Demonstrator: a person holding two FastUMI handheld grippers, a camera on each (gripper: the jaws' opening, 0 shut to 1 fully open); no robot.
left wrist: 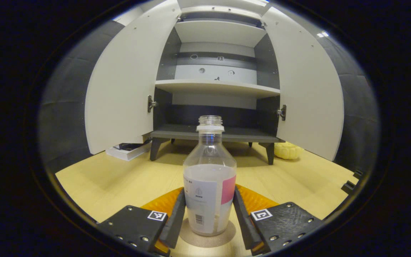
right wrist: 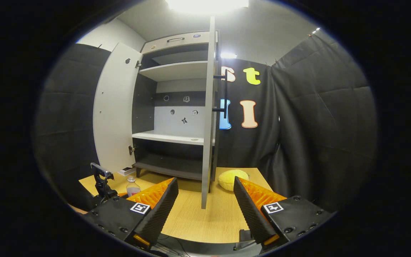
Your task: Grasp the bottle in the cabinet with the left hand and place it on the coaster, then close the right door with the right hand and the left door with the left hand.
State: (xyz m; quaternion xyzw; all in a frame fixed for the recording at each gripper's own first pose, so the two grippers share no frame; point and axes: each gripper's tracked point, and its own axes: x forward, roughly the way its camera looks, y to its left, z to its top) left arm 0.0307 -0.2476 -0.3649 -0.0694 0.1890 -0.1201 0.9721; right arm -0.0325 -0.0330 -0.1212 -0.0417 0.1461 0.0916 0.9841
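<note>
Both cabinet doors (left wrist: 123,85) open yet; bottle (left wrist: 209,185) upright on coaster (left wrist: 207,236), left gripper (left wrist: 208,214) fingers flanking it, grip unclear; right gripper (right wrist: 205,205) fingers spread, nr right door (right wrist: 208,114).

Bottle (left wrist: 209,182) upright on coaster (left wrist: 208,237), on table (left wrist: 109,178), between left gripper (left wrist: 209,217) fingers. Cabinet (left wrist: 216,89) behind it, both doors swung out. Book (left wrist: 128,149) under left door (left wrist: 123,89); cushion (left wrist: 288,150) beside right door (left wrist: 309,92).
</note>
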